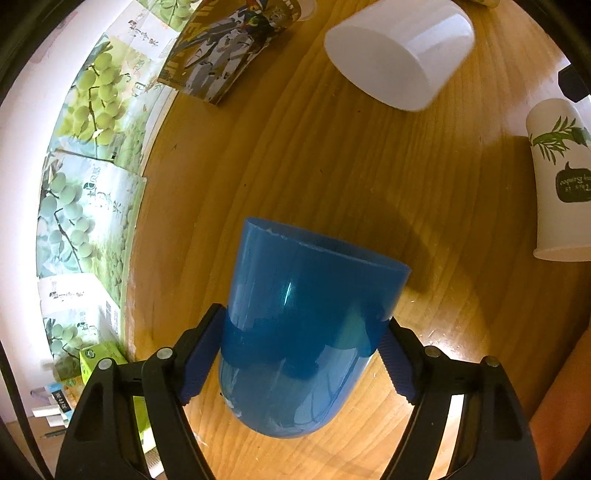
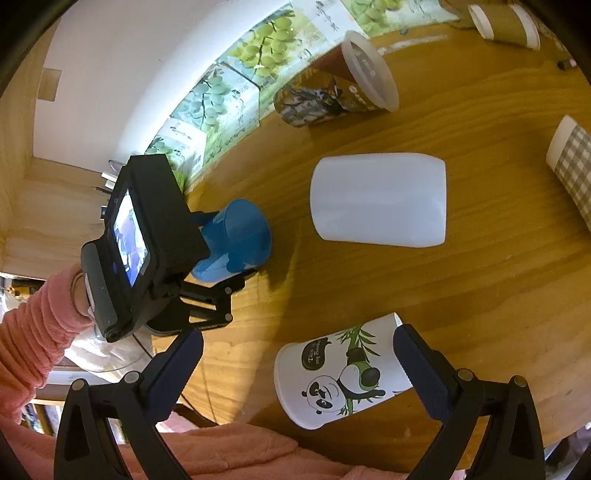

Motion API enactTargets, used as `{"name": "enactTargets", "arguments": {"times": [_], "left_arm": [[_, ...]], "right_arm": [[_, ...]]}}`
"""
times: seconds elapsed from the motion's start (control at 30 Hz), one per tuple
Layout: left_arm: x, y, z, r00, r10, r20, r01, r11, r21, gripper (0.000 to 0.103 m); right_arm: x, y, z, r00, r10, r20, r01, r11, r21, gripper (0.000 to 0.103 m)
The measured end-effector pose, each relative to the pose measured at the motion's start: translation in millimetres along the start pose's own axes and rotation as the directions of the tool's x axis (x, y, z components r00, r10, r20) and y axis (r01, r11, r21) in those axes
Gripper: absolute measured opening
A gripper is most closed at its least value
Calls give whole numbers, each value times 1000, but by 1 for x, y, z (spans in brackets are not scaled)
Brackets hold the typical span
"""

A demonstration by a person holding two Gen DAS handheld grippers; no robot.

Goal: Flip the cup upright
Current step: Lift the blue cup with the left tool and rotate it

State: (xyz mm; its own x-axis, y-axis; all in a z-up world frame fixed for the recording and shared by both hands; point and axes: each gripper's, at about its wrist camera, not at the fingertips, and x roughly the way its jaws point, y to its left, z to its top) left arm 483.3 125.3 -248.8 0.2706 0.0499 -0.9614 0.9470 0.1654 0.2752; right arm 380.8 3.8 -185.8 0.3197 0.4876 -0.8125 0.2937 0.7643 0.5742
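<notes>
My left gripper (image 1: 299,354) is shut on a translucent blue plastic cup (image 1: 306,295), its pads pressed on both sides. The cup is tilted above the wooden table (image 1: 332,166), open mouth pointing away from the camera. In the right wrist view the same blue cup (image 2: 236,240) hangs in the left gripper at centre left. My right gripper (image 2: 299,365) is open, its fingers either side of a white panda-print paper cup (image 2: 343,373) lying on its side near the table's front edge.
A large white plastic cup (image 2: 380,199) lies on its side mid-table. A printed cup (image 2: 325,99), a brown paper cup (image 2: 506,22) and a checked cup (image 2: 572,162) lie further back. Grape-print boxes (image 1: 88,177) line the table's left edge.
</notes>
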Motion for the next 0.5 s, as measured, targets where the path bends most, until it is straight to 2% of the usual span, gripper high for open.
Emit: {"name": "enactTargets", "arguments": {"times": [0.33, 0.5], "left_arm": [[-36, 4, -14, 996, -35, 85, 46, 990, -137, 80], [-58, 5, -22, 988, -23, 152, 59, 970, -236, 79]], "right_arm": [[-3, 14, -4, 1000, -10, 19, 11, 999, -53, 103], [-12, 20, -6, 999, -12, 44, 15, 996, -85, 103]]}}
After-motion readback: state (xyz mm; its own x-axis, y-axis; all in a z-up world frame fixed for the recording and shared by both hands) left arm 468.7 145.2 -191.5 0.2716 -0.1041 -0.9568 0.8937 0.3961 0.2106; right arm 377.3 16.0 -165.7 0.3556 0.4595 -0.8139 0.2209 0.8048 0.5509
